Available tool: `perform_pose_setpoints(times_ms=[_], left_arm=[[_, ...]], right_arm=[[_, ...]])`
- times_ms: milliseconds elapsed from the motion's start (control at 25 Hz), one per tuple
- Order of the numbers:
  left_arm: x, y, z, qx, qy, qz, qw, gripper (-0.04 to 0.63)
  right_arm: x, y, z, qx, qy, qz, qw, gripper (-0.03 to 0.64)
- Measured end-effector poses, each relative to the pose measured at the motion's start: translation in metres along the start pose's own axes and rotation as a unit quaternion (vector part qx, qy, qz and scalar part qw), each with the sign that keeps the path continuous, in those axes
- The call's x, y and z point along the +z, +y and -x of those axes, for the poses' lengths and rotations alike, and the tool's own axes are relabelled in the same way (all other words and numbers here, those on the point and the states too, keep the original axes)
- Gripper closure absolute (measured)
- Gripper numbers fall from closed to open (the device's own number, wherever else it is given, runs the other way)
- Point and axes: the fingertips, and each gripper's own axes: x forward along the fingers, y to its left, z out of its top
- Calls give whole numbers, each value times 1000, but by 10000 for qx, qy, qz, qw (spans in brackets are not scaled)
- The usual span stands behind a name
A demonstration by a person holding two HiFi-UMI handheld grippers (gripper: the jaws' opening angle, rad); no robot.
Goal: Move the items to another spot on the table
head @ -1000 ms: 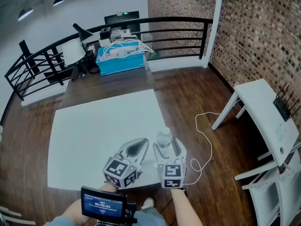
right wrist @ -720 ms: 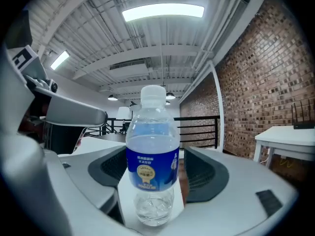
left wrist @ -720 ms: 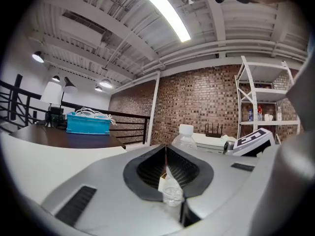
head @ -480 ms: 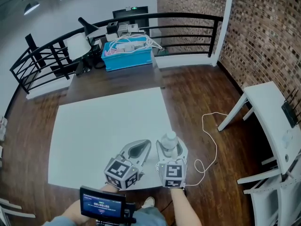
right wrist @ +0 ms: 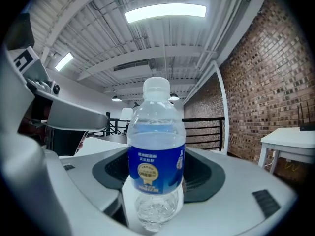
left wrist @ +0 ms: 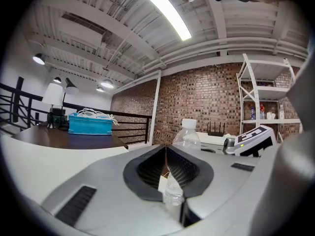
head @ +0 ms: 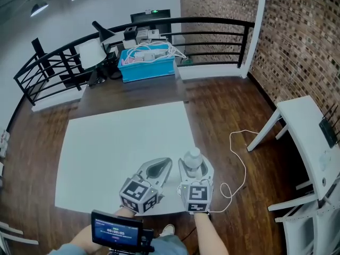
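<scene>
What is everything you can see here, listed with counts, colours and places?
water bottle: one, clear, blue label, white cap, white table's near right edge
white table: one, white, centre
dark table: one, brown, beyond it
crate: one, blue, on dark table, holding white cables
lamp: one, white shade, left of crate
railing: one, black, behind
desk: one, white, far right
cord: one, white, on floor
screen: one, black, bottom edge
left tool: one, grey, jaws together, empty
right tool: one, grey, jaws apart around the bottle, just been closing
</scene>
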Motion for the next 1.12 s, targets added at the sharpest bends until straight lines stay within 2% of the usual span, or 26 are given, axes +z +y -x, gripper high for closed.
perform_pose_setpoints(times_ms=[360,720,1040,1120], left_arm=[[36,9,14,189,-166,-163,9996,584],[69,30,34,552,-330,-261,9976,586],[75,35,51,514,-426,-328,9972,586],[78,40,57,606,-456,-332,9966,586]], right_arm=[[57,13,5,258,-154,133,9995,330],[115,38,8,443,-362,282,9980,329],[126,61,8,528,-383,433,9969,328],[128,68,8,566,-384,447,9967,330]])
